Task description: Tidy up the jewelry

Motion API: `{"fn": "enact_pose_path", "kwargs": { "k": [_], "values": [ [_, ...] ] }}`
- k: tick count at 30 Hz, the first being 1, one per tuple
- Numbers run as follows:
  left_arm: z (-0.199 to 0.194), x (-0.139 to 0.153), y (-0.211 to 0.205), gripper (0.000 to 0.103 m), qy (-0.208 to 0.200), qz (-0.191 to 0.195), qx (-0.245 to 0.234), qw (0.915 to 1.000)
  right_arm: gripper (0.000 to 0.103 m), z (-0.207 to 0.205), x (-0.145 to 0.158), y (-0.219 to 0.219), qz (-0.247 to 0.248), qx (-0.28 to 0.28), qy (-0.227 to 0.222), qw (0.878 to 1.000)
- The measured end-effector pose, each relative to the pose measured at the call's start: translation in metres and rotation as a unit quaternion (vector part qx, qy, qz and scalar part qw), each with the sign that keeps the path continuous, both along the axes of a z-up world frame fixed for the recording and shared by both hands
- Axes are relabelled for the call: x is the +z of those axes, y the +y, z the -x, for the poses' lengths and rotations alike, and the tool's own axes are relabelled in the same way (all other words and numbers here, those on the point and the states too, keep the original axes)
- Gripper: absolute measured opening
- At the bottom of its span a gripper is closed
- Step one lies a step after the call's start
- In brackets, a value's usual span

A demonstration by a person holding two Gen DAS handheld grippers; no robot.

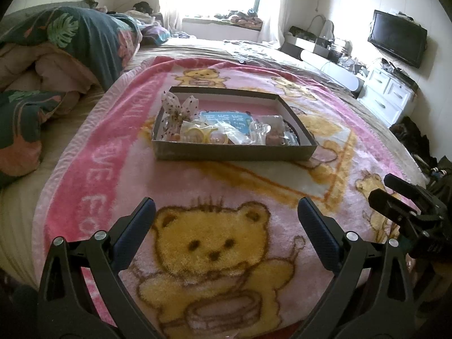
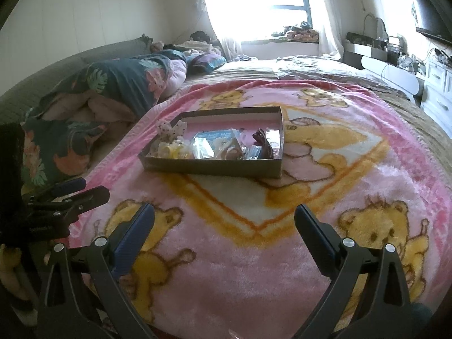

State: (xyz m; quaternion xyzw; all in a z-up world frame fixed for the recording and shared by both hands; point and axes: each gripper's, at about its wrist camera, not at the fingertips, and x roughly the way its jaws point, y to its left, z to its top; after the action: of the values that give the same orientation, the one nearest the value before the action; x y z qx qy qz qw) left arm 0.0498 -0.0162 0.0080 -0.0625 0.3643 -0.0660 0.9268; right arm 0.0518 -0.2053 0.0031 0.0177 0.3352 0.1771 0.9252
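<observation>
A: How are the tools sitting?

B: The left tool is hovering with its black, blue-padded fingers spread wide, gripping nothing, above a yellow teddy bear woven into the fluffy pink blanket. The right tool is likewise gaping wide and carrying nothing over the same blanket; each is showing at the edge of the other's view.

A: And the jewelry?

B: It is lying farther out, inside the shallow grey-brown cardboard box lid resting on the blanket. Small clear plastic packets, a white spotted fabric bow and a blue card with white Chinese characters are crowding its near half; I cannot read the characters.

A: Any other writing?

B: White letters are running along the blanket's pink border, reading roughly "LOVE FO". Beyond, a dark floral quilt is bunching on the bed, and a black flat television is hanging on the wall.
</observation>
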Motion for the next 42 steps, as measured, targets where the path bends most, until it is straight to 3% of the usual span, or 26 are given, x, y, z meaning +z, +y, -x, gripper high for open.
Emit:
{"fn": "enact_pose_path", "kwargs": {
  "k": [42],
  "values": [
    [0.0003,0.0021,0.0028,0.094,0.0,-0.005,0.01,0.9999,0.099,0.0,-0.0029,0.0018,-0.005,0.001,0.006,1.0]
  ]
}}
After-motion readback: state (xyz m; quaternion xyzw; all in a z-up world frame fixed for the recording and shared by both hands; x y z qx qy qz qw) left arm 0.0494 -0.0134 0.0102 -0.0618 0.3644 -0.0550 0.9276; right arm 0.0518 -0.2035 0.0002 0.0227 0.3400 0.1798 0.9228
